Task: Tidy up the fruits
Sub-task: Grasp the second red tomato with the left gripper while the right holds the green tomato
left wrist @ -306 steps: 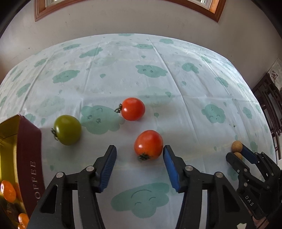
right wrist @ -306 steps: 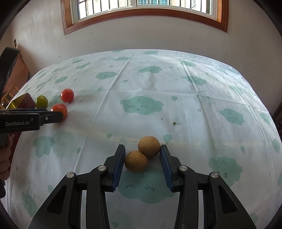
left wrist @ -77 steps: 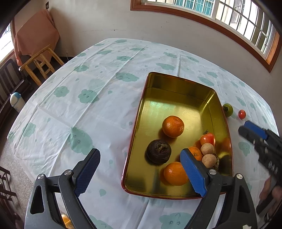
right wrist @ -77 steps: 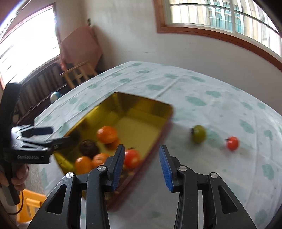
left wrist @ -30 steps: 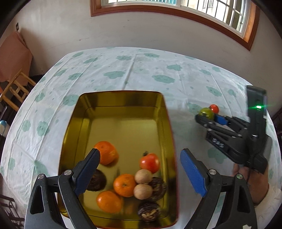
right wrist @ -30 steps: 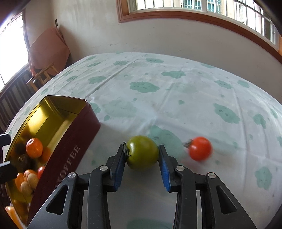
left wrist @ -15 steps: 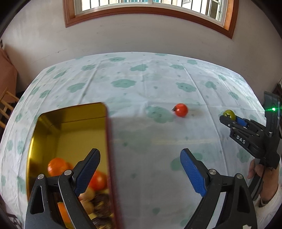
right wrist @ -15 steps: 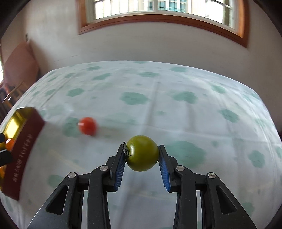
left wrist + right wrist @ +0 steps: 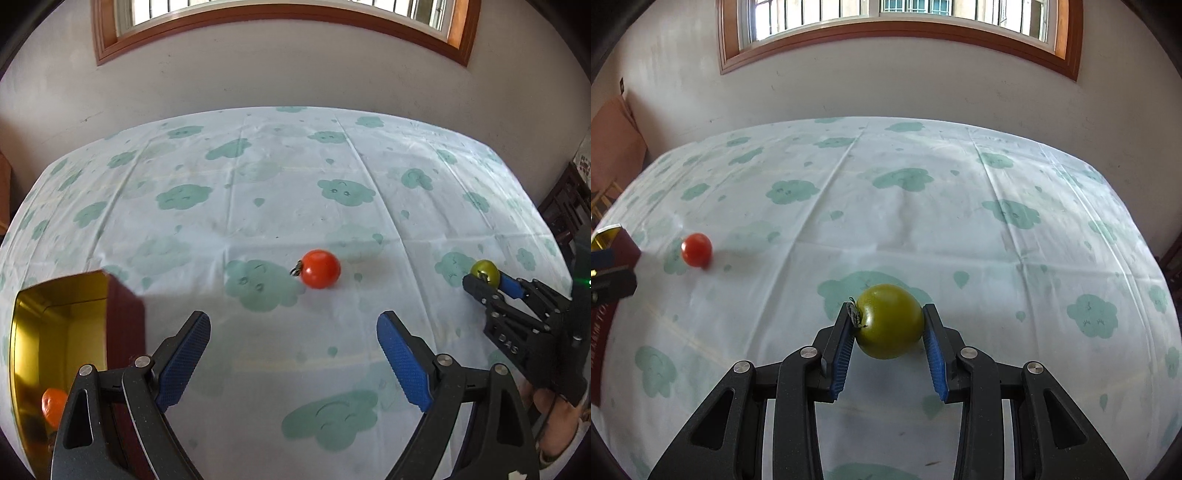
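**Green tomato gripped, red tomato loose on the desk**

The right hand-held gripper [image 9: 888, 341] clamps a green tomato [image 9: 890, 326] above the cloud-print desk [image 9: 960, 221]. The left hand-held gripper [image 9: 291, 354] gapes wide, empty. Beyond it lies a red tomato [image 9: 320, 268], right of the gold tin [image 9: 48, 325].

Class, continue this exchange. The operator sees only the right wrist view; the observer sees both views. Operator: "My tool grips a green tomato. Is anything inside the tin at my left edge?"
Observer: Yes. The tin has a gold inside, and one orange fruit shows in it. The rest is hidden.
Operator: Is the left tool carrying anything?
Observer: No. The left tool is wide open and empty.
Operator: My red tomato is blurred. Where is its stem?
Observer: The red tomato lies on the cloth beyond the left tool, with its stem on the tin's side.
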Demonstrator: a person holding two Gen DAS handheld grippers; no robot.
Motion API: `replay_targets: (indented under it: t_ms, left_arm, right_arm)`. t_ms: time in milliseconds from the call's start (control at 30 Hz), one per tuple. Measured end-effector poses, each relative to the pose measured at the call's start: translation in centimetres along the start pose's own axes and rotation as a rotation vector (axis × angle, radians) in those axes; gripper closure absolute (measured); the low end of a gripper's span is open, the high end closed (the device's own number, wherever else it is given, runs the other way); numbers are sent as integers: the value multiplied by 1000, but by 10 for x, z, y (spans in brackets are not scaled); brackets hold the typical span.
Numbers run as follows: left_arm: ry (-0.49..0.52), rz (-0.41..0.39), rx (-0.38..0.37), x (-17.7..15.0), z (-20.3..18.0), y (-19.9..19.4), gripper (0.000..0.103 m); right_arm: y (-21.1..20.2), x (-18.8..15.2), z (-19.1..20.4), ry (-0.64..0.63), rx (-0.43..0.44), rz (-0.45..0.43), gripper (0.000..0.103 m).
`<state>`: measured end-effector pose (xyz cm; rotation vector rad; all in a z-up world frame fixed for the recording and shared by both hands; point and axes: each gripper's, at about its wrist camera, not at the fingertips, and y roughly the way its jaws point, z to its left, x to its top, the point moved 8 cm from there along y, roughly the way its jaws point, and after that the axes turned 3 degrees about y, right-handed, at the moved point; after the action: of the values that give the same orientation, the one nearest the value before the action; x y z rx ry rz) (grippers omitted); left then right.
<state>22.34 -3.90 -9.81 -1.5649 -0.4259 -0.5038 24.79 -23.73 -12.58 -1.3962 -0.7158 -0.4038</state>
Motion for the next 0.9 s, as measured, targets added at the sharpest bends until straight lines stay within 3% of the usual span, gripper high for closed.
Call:
replay_targets:
  t_ms: [233, 400, 900]
  left_arm:
    - [22, 23, 10, 6, -7, 22, 17]
    - [-1, 30, -10, 11, -9, 34, 30]
    - [-24, 54, -7, 21, -8, 60, 43]
  right_arm:
    - [3, 0, 0, 12, 15, 12, 65]
    - [4, -1, 0, 13, 17, 16, 65]
    - [4, -1, 0, 15, 19, 16, 64]
